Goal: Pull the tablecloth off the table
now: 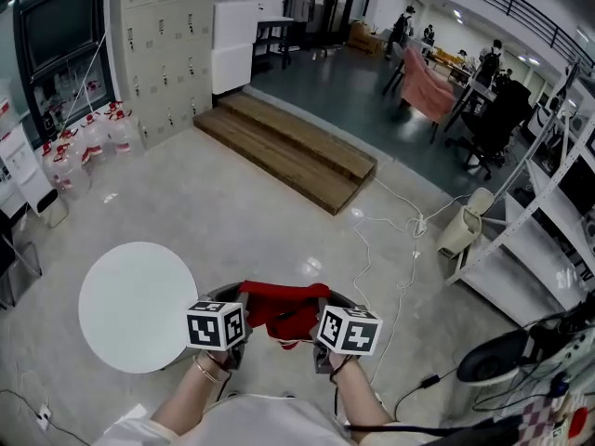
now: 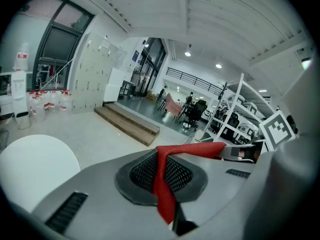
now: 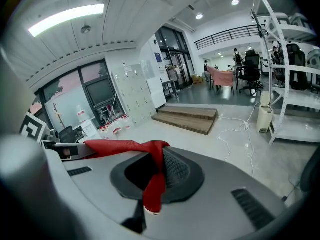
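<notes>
Between both hands, just right of white round table (image 1: 135, 307): red tablecloth (image 1: 282, 305) hangs off tabletop, long axis running gripper to gripper. Left hand-held gripper (image 2: 165, 184) clamped on one end, right hand-held gripper (image 3: 151, 181) on the other. Left one nearer table. Judgement: pull essentially done.

A low wooden platform (image 1: 288, 151) lies on the floor (image 1: 232, 212). Grey lockers (image 1: 163, 45) stand near it, water bottles (image 1: 88, 137) beside them.
</notes>
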